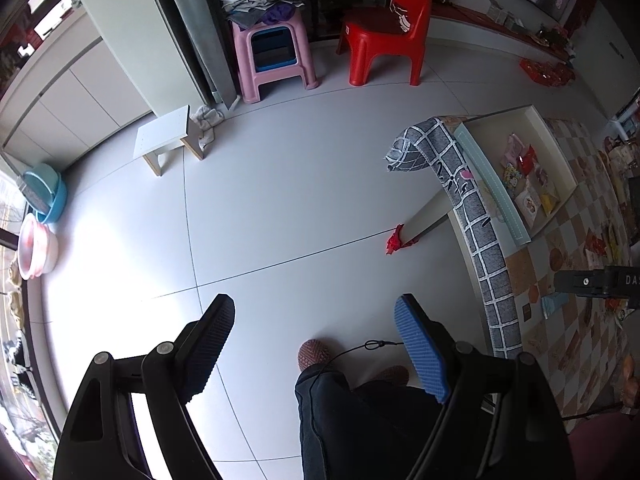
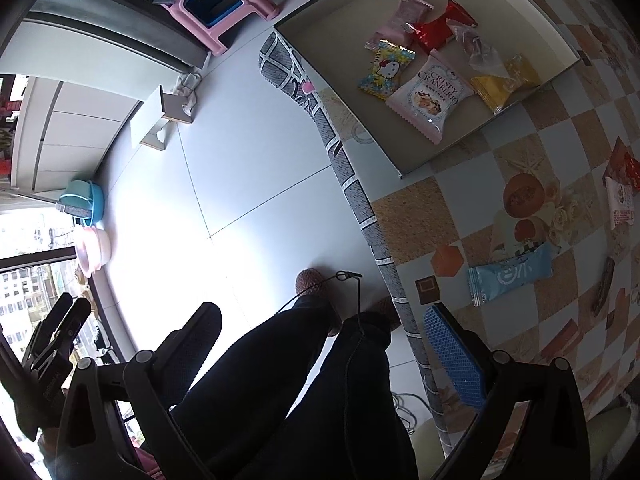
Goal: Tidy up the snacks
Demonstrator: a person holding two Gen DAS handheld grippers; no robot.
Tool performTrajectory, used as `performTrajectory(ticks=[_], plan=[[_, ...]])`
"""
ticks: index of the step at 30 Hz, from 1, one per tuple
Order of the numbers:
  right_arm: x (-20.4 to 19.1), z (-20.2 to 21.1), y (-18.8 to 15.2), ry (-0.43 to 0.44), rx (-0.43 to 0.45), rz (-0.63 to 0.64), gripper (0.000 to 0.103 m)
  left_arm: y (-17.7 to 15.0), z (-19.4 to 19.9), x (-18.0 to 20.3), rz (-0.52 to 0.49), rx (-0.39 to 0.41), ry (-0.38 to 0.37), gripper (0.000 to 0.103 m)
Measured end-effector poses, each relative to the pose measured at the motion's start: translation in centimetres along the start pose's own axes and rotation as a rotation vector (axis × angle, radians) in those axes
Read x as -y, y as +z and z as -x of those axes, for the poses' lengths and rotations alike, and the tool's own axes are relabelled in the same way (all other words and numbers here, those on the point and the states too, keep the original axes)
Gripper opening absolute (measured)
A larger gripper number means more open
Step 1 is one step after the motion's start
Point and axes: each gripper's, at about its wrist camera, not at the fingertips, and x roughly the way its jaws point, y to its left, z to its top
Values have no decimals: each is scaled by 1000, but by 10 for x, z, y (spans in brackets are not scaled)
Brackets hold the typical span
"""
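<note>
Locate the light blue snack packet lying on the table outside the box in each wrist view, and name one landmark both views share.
Left wrist view: the light blue snack packet lies at the far right on the checkered tablecloth, just under the right gripper that pokes in from the right.
Right wrist view: right of centre, on the tablecloth below the white box.
Shared landmark: the white box holding snacks.

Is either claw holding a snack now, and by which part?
Nothing is held. The left claw and right claw are both open and empty.
</note>
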Motion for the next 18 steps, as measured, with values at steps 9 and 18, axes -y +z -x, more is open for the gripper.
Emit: performTrajectory(ticks=[9, 18], plan=[[28, 5, -4, 24, 15, -73, 102, 7, -5, 20, -60, -13, 1, 85], [84, 15, -18, 50, 40, -239, 102, 21, -10, 70, -193, -16, -17, 85]])
